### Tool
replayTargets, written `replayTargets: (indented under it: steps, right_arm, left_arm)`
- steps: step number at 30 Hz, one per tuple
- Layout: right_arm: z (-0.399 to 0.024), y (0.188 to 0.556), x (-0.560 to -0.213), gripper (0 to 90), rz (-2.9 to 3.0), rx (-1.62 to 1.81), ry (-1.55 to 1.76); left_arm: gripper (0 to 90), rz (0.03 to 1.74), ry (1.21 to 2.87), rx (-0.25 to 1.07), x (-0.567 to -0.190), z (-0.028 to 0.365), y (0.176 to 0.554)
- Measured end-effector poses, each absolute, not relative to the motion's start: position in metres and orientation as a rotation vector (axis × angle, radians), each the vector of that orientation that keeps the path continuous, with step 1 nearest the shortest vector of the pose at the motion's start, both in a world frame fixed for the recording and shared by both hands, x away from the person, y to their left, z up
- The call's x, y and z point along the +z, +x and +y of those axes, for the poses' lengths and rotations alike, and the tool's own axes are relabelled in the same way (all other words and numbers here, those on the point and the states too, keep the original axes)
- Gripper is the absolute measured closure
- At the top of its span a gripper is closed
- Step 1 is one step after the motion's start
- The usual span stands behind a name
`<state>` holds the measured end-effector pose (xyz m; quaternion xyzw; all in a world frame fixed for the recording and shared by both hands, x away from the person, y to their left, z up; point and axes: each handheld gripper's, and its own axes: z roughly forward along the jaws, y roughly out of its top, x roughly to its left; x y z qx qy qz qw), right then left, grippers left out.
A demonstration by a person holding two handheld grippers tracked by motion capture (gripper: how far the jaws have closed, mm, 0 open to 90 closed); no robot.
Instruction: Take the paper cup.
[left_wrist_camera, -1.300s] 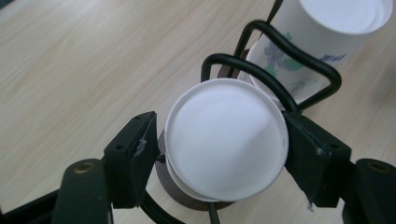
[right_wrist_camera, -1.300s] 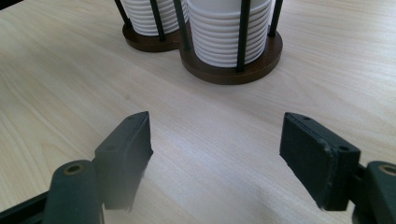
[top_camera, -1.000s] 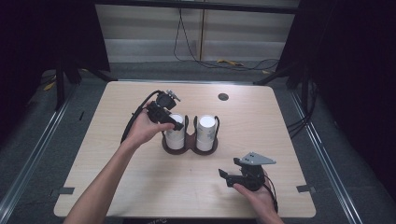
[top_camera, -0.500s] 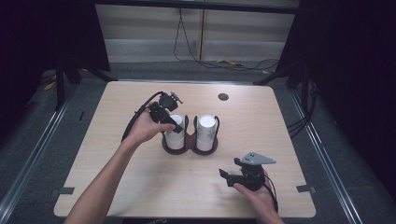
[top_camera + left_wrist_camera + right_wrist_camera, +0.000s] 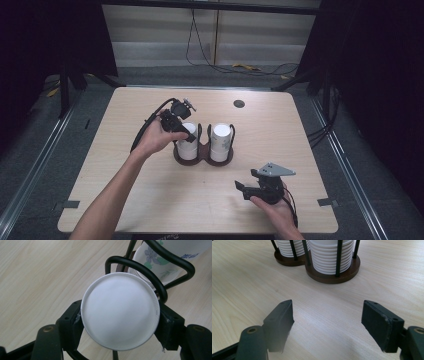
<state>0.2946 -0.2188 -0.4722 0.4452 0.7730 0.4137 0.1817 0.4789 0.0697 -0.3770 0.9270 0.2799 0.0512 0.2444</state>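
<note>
A black wire cup holder on a brown base (image 5: 202, 159) stands mid-table with two stacks of upturned white paper cups. My left gripper (image 5: 182, 131) reaches over the left stack (image 5: 187, 149). Its jaws have just been closing, and the pads press both sides of the top cup (image 5: 117, 302), so the left gripper (image 5: 121, 318) is shut on it. The neighbouring stack (image 5: 160, 260) carries a flower print. My right gripper (image 5: 243, 190) rests near the table's front right, its jaws apart and pointing at the holder. Nothing lies between the right gripper's (image 5: 329, 310) pads; the holder base (image 5: 332, 275) is beyond them.
The wooden table (image 5: 300, 125) has a small black round grommet (image 5: 239, 104) near its far edge. Cables (image 5: 250, 67) lie on the floor behind it. Dark curtains hang on both sides.
</note>
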Motion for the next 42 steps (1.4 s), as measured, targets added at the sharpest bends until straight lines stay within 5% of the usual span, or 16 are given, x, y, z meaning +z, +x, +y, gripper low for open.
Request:
replayTargets:
  steps: [42]
  right_arm:
    - [-0.219, 0.295, -0.472, 26.0, 2.180, 1.170, 1.272]
  left_arm:
    - [29.4, 0.784, 2.597, 0.130, -0.373, 0.064, 0.483]
